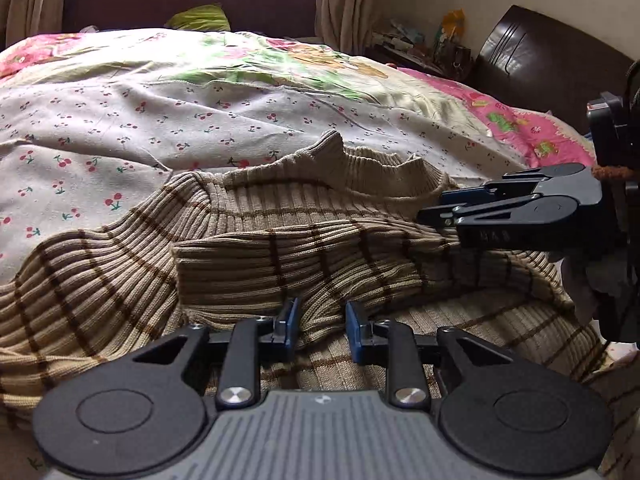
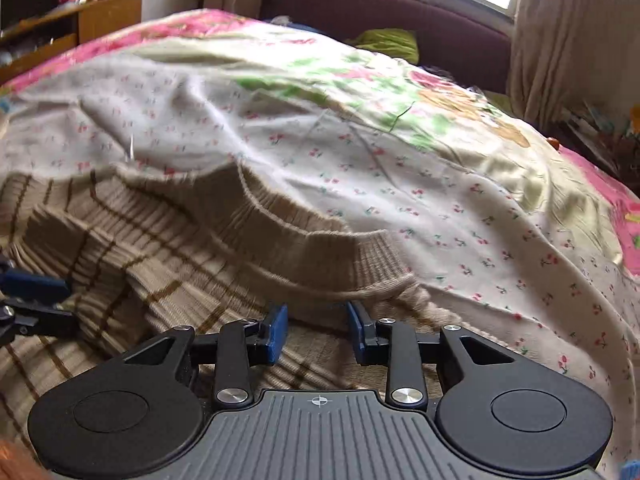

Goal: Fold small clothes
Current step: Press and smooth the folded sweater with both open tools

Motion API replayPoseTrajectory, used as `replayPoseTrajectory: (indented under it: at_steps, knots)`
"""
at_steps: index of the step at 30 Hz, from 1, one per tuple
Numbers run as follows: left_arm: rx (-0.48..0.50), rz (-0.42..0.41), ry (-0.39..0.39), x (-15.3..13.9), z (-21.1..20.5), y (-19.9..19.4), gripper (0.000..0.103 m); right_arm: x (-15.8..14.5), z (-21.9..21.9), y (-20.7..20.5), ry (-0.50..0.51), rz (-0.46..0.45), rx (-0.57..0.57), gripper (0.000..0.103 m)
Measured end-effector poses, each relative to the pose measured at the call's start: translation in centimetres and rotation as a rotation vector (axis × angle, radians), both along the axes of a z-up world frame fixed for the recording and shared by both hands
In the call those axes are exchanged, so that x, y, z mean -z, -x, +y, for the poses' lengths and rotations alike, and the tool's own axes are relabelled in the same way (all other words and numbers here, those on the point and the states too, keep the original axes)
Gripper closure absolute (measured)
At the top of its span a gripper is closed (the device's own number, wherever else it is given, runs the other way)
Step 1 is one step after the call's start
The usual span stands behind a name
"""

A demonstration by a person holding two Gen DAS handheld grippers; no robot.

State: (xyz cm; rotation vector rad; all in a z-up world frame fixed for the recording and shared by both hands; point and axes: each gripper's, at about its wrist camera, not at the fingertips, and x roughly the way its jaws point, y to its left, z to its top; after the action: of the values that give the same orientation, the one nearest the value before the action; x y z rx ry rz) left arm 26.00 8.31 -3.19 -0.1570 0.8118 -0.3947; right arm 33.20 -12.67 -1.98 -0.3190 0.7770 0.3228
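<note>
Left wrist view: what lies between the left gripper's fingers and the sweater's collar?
Only sweater: a folded sleeve lies across the body between the left gripper and the collar. The left wrist view shows it.

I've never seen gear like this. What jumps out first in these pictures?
The striped beige sweater, rumpled on a bed, fills the near half of both views, one sleeve folded across its front. Behind it spreads a cherry-print sheet. The left gripper hangs low over the knit with its blue pads apart, while the right gripper reaches in from the side near the collar.
</note>
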Motion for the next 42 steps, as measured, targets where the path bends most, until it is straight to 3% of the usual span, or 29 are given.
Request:
replayPoseTrajectory:
  at_steps: [5,7,9,11,14,19,24,26,31,34,35,39,42]
  knots:
    - [0.004,-0.043,0.022,-1.3,0.1,0.6,0.067,-2.2,-0.6,2.2,-0.155,0.067,-0.141,0.068]
    - [0.046,-0.075,0.021,-1.9,-0.6,0.9,0.067,-1.9,0.6,2.8,-0.131,0.083,-0.194,0.068]
    - [0.082,-0.082,-0.002,-1.9,-1.7,0.5,0.066,-0.6,1.9,2.2,-0.035,0.066,-0.182,0.069]
    - [0.092,-0.055,-0.03,-1.1,-2.7,-0.2,0.066,0.5,2.3,0.8,-0.009,0.09,-0.149,0.074]
    - [0.095,-0.016,-0.028,0.1,-2.9,-0.6,0.067,1.1,2.6,-1.1,0.03,0.054,-0.106,0.075]
    - [0.104,-0.008,-0.007,0.4,-2.4,-0.1,0.066,0.7,1.4,-1.9,-0.042,0.091,-0.069,0.074]
    - [0.092,-0.01,0.005,-0.4,-1.9,0.3,0.066,-1.9,-1.0,1.8,-0.123,0.042,-0.047,0.074]
    - [0.084,-0.022,0.017,-1.0,-1.5,0.4,0.066,-2.5,-1.4,4.1,-0.113,0.019,-0.093,0.074]
    - [0.055,-0.017,0.088,-2.0,-0.4,-0.6,0.066,-1.0,0.2,7.1,-0.112,0.048,-0.22,0.074]
    - [0.067,-0.011,0.113,-2.6,-0.7,-1.5,0.066,1.0,0.6,6.1,-0.135,0.088,-0.161,0.073]
    - [0.07,-0.012,0.105,-2.8,-1.0,-1.8,0.066,1.3,0.6,5.8,-0.163,0.122,-0.141,0.067]
    - [0.032,0.063,-0.027,-1.0,-2.2,-4.0,0.066,0.7,0.2,6.9,-0.201,0.196,-0.165,0.067]
    - [0.001,0.087,0.014,-0.4,-1.2,-4.1,0.066,-0.3,-1.4,7.8,-0.239,0.215,-0.145,0.068]
